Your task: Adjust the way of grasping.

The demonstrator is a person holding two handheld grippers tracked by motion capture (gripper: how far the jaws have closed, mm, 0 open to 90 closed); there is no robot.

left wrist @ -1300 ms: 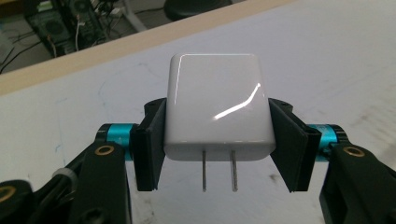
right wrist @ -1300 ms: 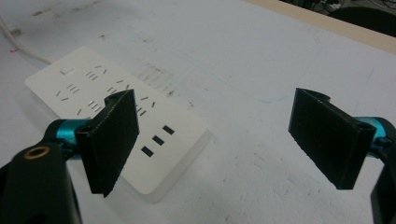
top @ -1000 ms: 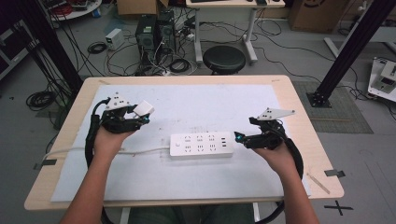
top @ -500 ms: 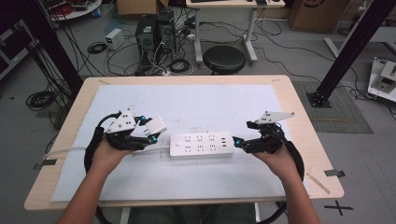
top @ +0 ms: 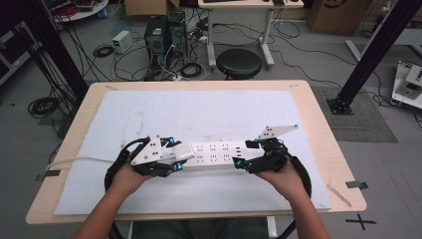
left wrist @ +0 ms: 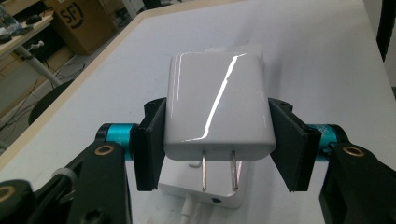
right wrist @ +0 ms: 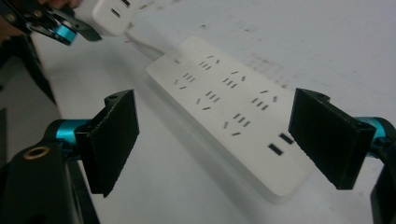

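A white power strip [top: 215, 154] is laid lengthwise on the white mat [top: 209, 112] covering the wooden counter [top: 318, 114], nearer the person's edge than the far edge, approx. mid-width. It is taken as the landmark here.

At the strip's left end, the left hand-held gripper [top: 175, 155] is held by the person's left hand [top: 127, 175]. Its jaws are pinched on a white plug adapter [left wrist: 217, 105], one black pad pressed to each flat side. In the left gripper view the adapter's two metal prongs [left wrist: 218, 170] are pointed down toward the strip's end face below; a small gap is seen betw. prong tips and strip. A white cable [top: 74, 162] is run from the strip's left end off toward the counter's left edge.

At the strip's right end, the right hand-held gripper [top: 244, 153] is held by the right hand [top: 281, 177]. Its jaws are spread wide, w/ the strip's right end lying betw. them and below; in the right gripper view neither pad is seen touching the strip. Rows of sockets and two dark USB slots [right wrist: 279, 143] are seen on the strip's top face, the slots at the end nearest this gripper.

Beyond the strip, past the counter's far edge, a round black stool [top: 239, 60] is stood on the floor, w/ PC towers [top: 164, 37] and tangled cables to its left
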